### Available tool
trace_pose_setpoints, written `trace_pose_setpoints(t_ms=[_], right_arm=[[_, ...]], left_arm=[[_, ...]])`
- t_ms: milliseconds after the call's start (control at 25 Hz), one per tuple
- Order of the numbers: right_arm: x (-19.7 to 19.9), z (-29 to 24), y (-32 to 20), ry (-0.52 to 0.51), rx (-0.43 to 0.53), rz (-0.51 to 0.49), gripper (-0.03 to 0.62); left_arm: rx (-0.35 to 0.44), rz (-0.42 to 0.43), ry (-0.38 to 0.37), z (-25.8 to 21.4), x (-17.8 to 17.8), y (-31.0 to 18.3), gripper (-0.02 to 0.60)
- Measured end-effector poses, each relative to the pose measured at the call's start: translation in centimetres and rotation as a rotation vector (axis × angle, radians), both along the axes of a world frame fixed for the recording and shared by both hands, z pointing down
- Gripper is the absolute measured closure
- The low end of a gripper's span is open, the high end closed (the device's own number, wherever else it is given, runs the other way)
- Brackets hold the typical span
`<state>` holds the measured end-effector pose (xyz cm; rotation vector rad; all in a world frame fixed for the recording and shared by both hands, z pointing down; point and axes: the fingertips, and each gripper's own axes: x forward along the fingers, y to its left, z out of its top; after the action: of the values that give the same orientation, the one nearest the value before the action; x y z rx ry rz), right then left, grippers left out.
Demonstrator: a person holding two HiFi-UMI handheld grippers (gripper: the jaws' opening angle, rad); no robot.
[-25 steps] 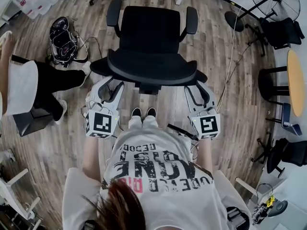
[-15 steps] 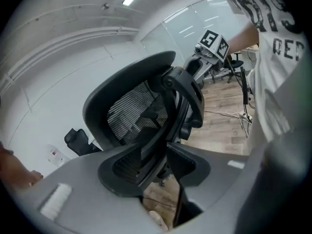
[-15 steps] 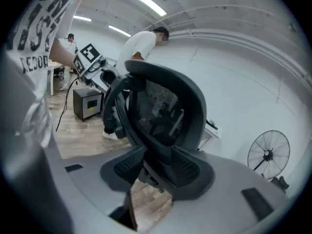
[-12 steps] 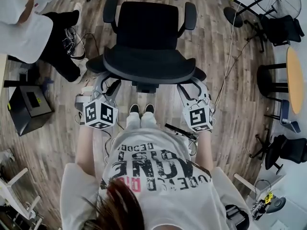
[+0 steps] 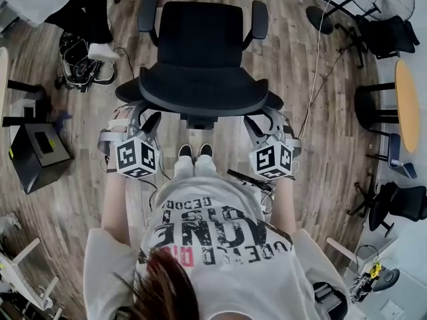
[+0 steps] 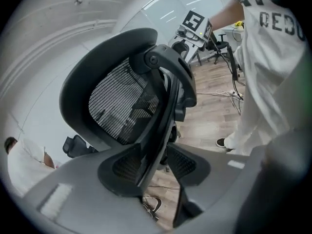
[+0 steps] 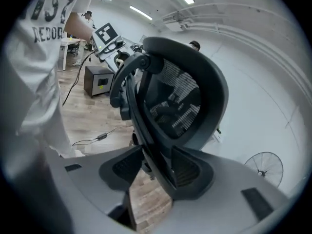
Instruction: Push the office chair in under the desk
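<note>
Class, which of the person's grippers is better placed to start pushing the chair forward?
Neither clearly: left gripper and right gripper each straddle a side edge of the chair backrest, jaws having just been opening. Pushing with both looks likeliest to keep it straight.

On the white T-shirt [image 5: 213, 235], big black "ONE" — upside down in the head view, smaller lines around it too unclear to read. "REDO" legible there in the left gripper view. Square black-and-white code markers on the cubes of left gripper [image 5: 142, 119] and right gripper [image 5: 267, 120] — patterns only.

We hold our left gripper [image 5: 143, 115] and right gripper [image 5: 265, 120] astride the chair back [image 5: 200, 89] — jaws just opening, unclamped, angled downward.
</note>
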<state>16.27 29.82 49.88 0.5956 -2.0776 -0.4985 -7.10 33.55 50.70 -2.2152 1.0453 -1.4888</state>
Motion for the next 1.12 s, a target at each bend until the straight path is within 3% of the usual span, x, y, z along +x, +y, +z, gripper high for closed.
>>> trace_pose_setpoints(t_ms=[120, 320, 1120], right_arm=[[0.0, 0.9, -0.2, 0.032, 0.01, -0.009, 0.431], [0.0, 0.9, 0.5, 0.035, -0.007, 0.001, 0.433], [-0.2, 0.9, -1.3, 0.044, 0.004, 0.061, 0.433]], left_arm=[[-0.005, 0.029, -0.036, 1.2, -0.2, -0.7, 0.407], [-0.01, 0.057, -0.03, 1.7, -0.3, 0.1, 0.425], [-0.007, 0.083, 0.051, 2.0, -0.6, -1.9, 0.419]])
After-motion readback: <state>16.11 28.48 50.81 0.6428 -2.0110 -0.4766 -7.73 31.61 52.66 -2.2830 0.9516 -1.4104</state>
